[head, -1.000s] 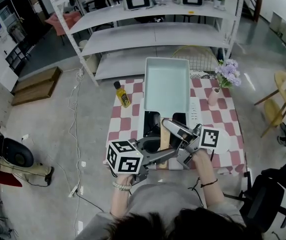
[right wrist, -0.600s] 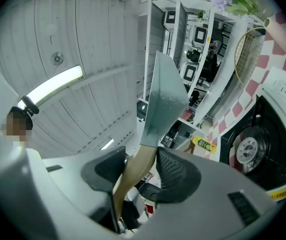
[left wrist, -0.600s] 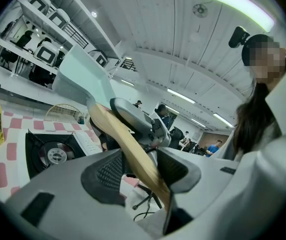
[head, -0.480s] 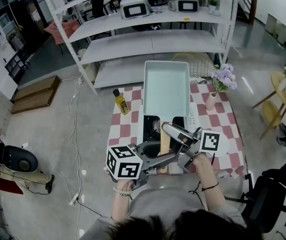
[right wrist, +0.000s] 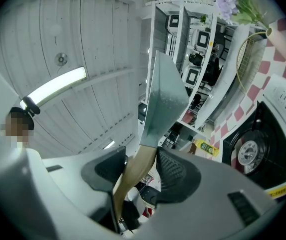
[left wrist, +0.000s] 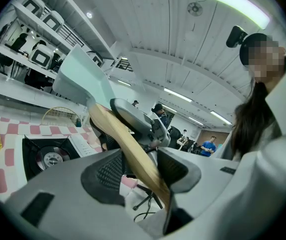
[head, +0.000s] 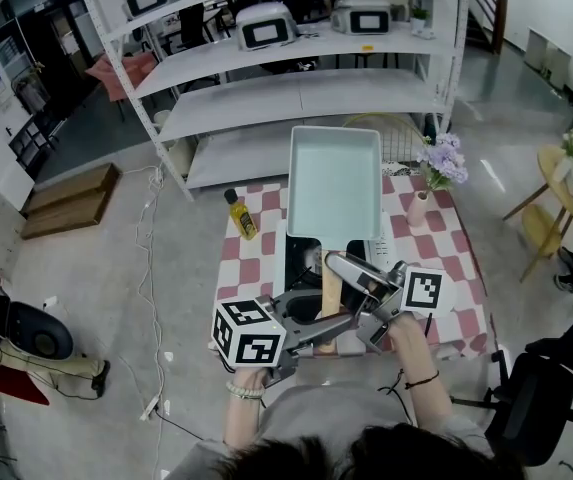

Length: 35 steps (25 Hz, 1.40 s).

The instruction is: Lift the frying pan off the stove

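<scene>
With our left tool [left wrist: 138, 170] and right tool [right wrist: 133, 171] both clamped on its light wooden handle [head: 330, 293] to share the weight, we hold the pale green rectangular frying pan [head: 334, 180] clear above the black stove [head: 303, 256].

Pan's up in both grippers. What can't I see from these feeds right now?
- Stove near edge: head view, behind left gripper and right gripper.
- Stove's far part: head view, under the pan.
- Handle end: both gripper views, runs down behind the jaws.
- Bottle label: too small in every view.
</scene>
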Tool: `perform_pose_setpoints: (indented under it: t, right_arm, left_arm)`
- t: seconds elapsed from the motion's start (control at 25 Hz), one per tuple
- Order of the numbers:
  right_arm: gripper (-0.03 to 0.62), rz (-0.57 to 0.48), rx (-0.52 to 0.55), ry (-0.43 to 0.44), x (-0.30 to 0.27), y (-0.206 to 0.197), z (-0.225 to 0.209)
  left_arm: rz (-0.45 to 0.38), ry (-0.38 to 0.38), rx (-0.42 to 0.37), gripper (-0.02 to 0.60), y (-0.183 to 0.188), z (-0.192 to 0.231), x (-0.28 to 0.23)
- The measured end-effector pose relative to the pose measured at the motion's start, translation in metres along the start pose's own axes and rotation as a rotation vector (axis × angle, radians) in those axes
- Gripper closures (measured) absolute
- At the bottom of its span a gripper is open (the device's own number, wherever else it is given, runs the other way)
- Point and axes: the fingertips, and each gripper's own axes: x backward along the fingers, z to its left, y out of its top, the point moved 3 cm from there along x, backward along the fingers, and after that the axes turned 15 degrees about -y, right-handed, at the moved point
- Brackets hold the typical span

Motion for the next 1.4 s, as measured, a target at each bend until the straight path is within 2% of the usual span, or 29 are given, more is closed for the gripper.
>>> perform_pose_setpoints:
  t: [0.52,1.4]
  right_arm:
    - [0.385,-0.032,0.007,0.025,0.012,0.007,0.008]
    - [0.385,-0.027,0.000,0.032,0.015,0.009,0.005]
  left_arm:
    - [0.020,-0.005,-0.037,0.376,0.006,-0.009,-0.009]
    - [0.020,-0.003,-0.039,0.376,0.006,-0.008,-0.013]
